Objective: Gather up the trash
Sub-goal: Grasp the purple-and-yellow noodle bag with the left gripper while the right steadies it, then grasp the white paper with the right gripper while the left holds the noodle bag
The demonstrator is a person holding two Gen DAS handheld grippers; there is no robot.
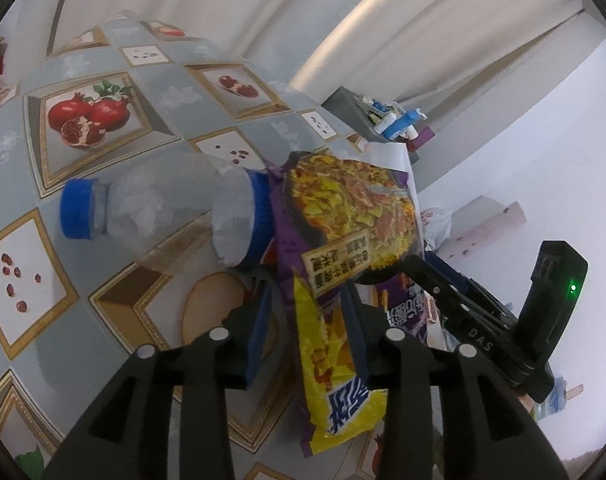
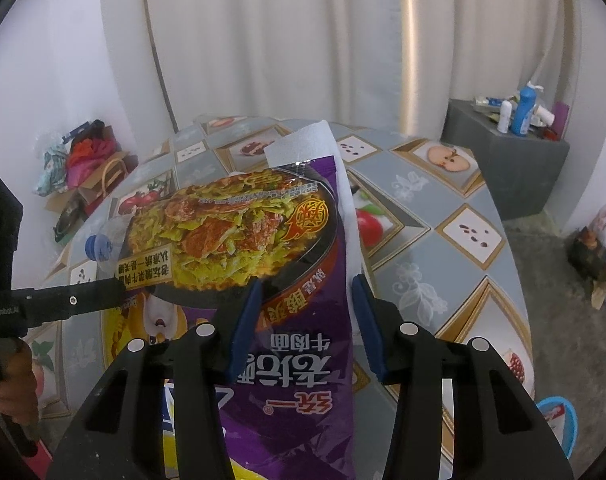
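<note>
A purple and yellow instant-noodle wrapper (image 1: 343, 248) stands between the fingers of my left gripper (image 1: 309, 312), which seems shut on its yellow lower part. The same wrapper (image 2: 263, 248) fills the right wrist view, lying between the open fingers of my right gripper (image 2: 307, 312); whether they touch it is unclear. A crushed clear plastic bottle with a blue cap (image 1: 143, 212) lies on the table to the left of the wrapper; its cap shows in the right wrist view (image 2: 97, 246). A white paper sheet (image 2: 307, 144) sits behind the wrapper.
The table wears a grey cloth with fruit pictures (image 1: 103, 120). A grey box with toiletry bottles (image 2: 515, 136) stands by the curtain. A pile of bags (image 2: 83, 160) lies on the floor at the left. A blue bin (image 2: 559, 420) sits low right.
</note>
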